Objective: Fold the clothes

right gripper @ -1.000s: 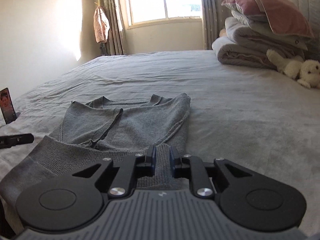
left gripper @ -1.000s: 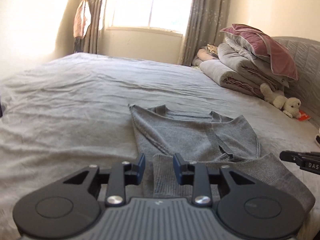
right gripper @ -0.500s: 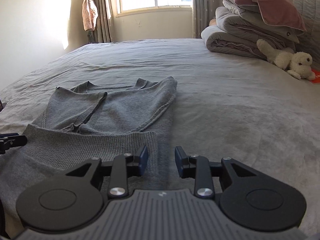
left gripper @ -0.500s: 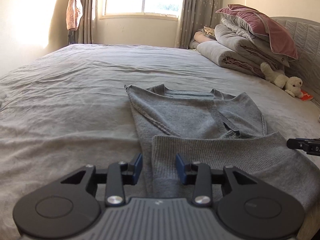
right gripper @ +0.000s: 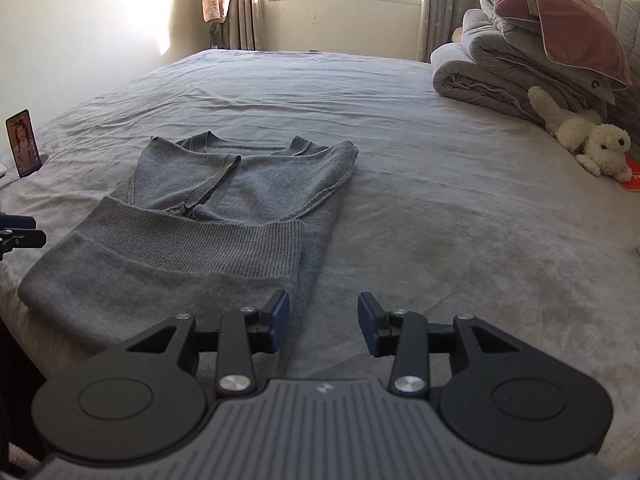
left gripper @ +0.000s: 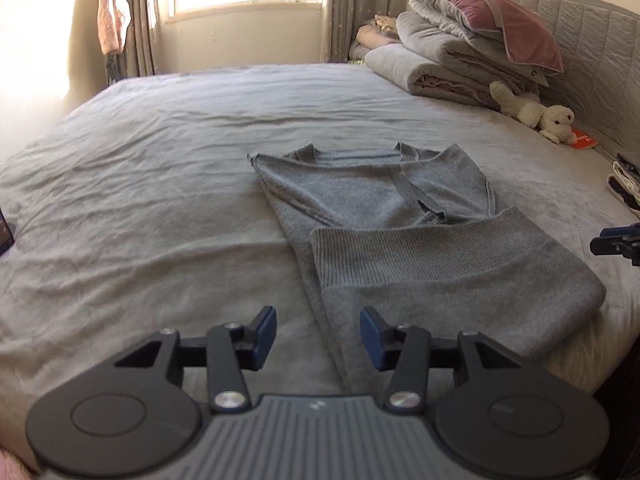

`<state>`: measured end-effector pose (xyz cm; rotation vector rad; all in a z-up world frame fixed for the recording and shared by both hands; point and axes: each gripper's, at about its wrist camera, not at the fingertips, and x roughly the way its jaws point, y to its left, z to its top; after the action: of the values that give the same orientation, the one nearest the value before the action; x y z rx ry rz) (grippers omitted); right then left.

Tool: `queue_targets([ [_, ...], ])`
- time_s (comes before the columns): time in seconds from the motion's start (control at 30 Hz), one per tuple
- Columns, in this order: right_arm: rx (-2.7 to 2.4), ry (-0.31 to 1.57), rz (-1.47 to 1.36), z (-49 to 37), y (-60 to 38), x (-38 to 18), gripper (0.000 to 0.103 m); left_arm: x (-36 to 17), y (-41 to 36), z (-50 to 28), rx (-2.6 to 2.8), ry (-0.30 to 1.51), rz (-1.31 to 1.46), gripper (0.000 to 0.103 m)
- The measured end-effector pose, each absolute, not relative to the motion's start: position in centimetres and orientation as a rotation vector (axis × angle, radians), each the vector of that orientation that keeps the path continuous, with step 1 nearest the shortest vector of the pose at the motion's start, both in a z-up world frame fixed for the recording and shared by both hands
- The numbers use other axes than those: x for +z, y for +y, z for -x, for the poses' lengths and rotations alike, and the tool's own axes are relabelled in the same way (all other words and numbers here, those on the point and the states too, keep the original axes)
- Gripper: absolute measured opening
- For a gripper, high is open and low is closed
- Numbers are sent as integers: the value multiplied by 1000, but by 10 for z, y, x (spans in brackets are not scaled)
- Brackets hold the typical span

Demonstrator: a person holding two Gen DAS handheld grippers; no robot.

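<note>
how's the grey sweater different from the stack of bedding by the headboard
The grey sweater lies flat and thin near the front edge of the bed, its ribbed hem folded up over the body; the stack of bedding is piled high in thick rolls at the far right. The sweater is plain grey knit; the bedding is topped by a dusty pink pillow. Both rest on the bed sheet, untouched by either gripper.

Black claw (left gripper: 318,332) arms; blue pads (left gripper: 266,326); silver screws (left gripper: 229,400)

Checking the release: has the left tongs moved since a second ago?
Yes. The left tongs have backed off the sweater's folded hem, jaws opening, nothing between them.
</note>
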<state>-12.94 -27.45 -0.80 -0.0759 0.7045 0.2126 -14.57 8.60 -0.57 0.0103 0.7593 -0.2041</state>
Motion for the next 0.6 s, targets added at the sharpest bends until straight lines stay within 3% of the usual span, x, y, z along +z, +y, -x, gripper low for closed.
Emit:
queue_targets([
  [0.23, 282, 868, -182, 133, -298, -16, 43, -31, 129, 129, -284, 1002, 482, 50],
  [0.6, 380, 1081, -747, 110, -344, -54, 47, -62, 151, 118, -362, 1129, 786, 49],
])
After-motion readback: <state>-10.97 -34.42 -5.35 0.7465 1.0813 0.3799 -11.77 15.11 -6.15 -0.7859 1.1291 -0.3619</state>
